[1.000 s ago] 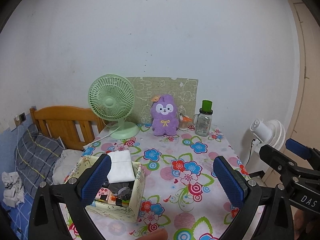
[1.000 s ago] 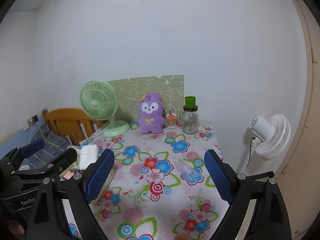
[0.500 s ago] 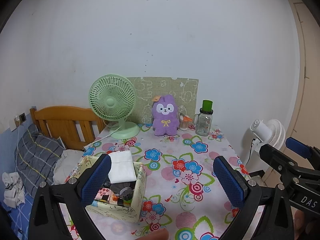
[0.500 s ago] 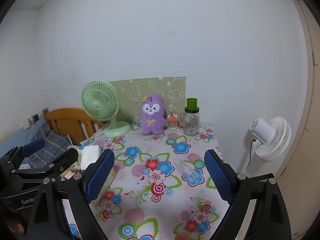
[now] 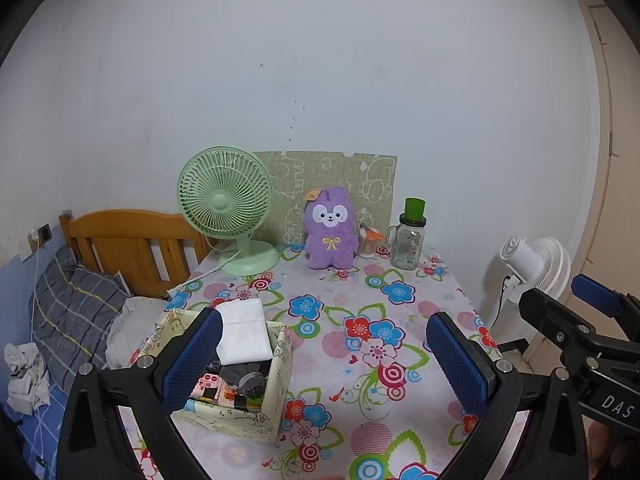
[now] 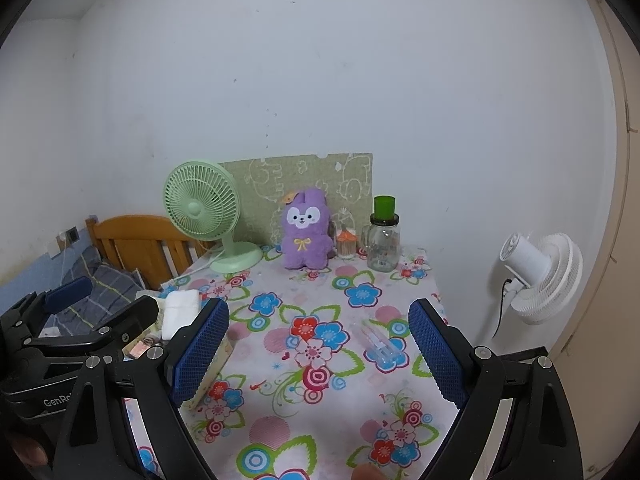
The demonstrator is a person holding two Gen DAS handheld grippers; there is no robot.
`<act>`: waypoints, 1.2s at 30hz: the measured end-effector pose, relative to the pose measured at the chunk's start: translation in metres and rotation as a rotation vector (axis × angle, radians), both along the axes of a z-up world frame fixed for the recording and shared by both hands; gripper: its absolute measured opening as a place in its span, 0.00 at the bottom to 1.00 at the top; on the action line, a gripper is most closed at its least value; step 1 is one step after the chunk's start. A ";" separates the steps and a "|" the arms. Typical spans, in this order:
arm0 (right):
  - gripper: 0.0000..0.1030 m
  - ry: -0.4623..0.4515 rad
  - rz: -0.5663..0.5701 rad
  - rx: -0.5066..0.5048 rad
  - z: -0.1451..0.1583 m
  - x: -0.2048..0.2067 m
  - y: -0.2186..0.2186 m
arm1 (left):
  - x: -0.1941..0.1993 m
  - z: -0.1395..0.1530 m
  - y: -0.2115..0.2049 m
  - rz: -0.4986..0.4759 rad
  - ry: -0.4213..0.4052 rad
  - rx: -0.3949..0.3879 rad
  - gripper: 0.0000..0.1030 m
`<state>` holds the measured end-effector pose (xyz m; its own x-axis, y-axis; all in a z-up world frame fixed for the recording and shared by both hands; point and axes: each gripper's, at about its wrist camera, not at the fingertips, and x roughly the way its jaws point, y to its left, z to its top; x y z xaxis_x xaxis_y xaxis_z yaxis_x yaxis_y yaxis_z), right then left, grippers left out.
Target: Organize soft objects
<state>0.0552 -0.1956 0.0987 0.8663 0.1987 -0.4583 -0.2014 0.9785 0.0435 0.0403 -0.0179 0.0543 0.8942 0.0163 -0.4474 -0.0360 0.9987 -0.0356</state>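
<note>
A purple plush toy [image 5: 330, 234] [image 6: 306, 236] sits upright at the back of the flowered table, against a green mat. A pale patterned storage box [image 5: 230, 408] stands at the table's front left, holding a folded white cloth [image 5: 244, 330] [image 6: 181, 312], dark socks [image 5: 246, 376] and small packets. My left gripper [image 5: 324, 360] hovers open over the table's near side, its left finger in front of the box, nothing between the fingers. My right gripper [image 6: 318, 354] is open too, empty, above the table's middle front. Each gripper shows at the edge of the other's view.
A green desk fan [image 5: 226, 204] stands back left, and a glass jar with a green cup on its lid [image 5: 408, 240] and a small orange-lidded pot [image 5: 369, 242] back right. A clear plastic piece [image 6: 380, 344] lies on the cloth. A bed [image 5: 76, 308] is left, a white fan [image 6: 538, 276] right.
</note>
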 end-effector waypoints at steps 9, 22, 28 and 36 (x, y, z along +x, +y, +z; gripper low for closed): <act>0.90 0.001 0.002 0.002 0.000 0.000 0.000 | 0.000 0.000 0.000 0.000 -0.002 0.000 1.00; 0.90 0.001 0.003 0.000 0.000 0.001 0.001 | 0.001 0.001 0.001 0.001 0.001 -0.001 1.00; 0.90 0.005 0.002 0.004 0.000 0.001 0.001 | 0.001 0.001 0.001 -0.001 0.004 0.003 1.00; 0.90 0.004 0.004 0.002 -0.001 0.002 0.002 | 0.001 0.002 0.002 -0.003 0.007 -0.001 1.00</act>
